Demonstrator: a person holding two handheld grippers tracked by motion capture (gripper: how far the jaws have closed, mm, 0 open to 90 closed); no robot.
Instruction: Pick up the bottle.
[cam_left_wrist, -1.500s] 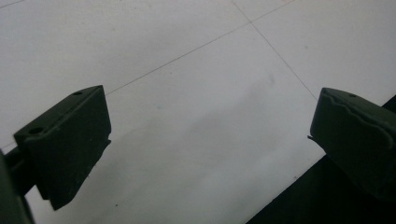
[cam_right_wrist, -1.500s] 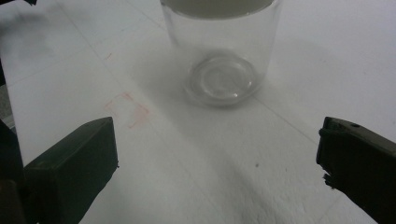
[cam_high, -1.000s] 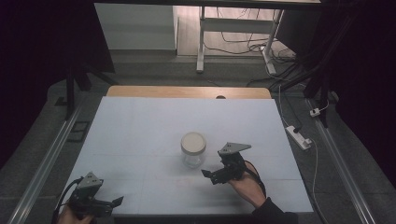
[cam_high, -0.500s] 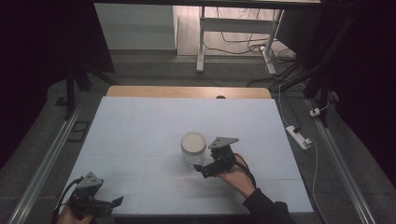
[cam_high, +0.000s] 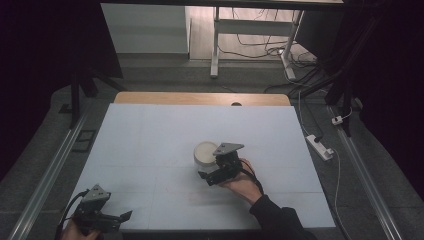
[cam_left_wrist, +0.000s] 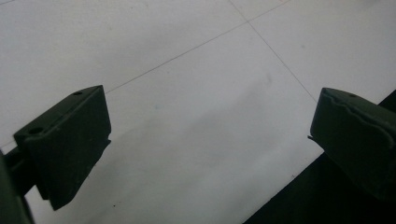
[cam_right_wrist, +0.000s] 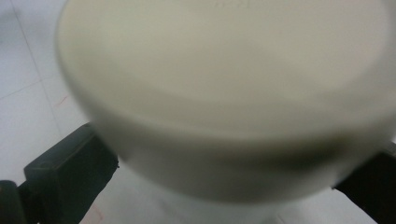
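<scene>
A jar with a cream lid (cam_high: 204, 150) stands upright near the middle of the white table (cam_high: 150, 135). My right gripper (cam_high: 208, 168) has come in from the jar's front right. It is open, one jaw on each side of the jar body below the lid. In the right gripper view the blurred lid (cam_right_wrist: 224, 84) looms close and the right gripper (cam_right_wrist: 224, 175) straddles the jar, jaws spread wide. My left gripper (cam_high: 120, 218) rests open by the table's front left corner. In the left gripper view the left gripper (cam_left_wrist: 210, 140) has bare table between its jaws.
A wooden strip (cam_high: 200, 98) borders the table's far edge. A white power strip (cam_high: 320, 146) lies on the floor to the right, and metal rails run along both sides. The table's front edge (cam_left_wrist: 327, 186) passes close under my left gripper.
My right gripper has moved left and forward to the jar, and its jaws now flank it. The jar and the left gripper have stayed put.
</scene>
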